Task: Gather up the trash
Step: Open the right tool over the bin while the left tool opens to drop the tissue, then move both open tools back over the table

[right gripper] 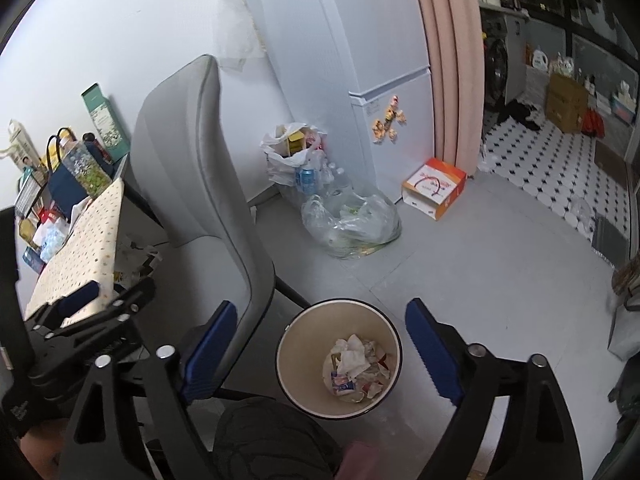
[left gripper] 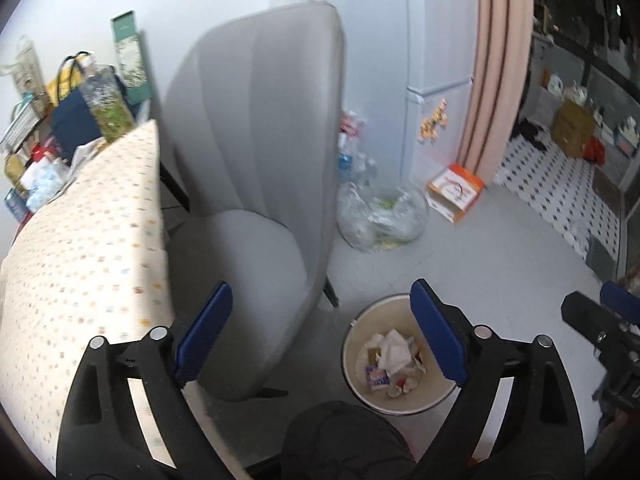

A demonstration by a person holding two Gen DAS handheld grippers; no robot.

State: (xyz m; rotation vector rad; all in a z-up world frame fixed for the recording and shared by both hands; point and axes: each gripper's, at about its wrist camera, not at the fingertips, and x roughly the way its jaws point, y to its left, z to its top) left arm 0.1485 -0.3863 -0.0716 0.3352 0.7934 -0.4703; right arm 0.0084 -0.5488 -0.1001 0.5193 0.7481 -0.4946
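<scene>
Grey floor: cream bin of crumpled trash beside grey chair; clear bag, orange box near fridge. Left gripper, right gripper: fingers spread, empty.

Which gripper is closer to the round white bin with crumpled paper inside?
Right, probably. The right gripper hangs open directly above the round white trash bin, which sits between its fingers. The left gripper is open too, off toward the grey fabric chair.
</scene>
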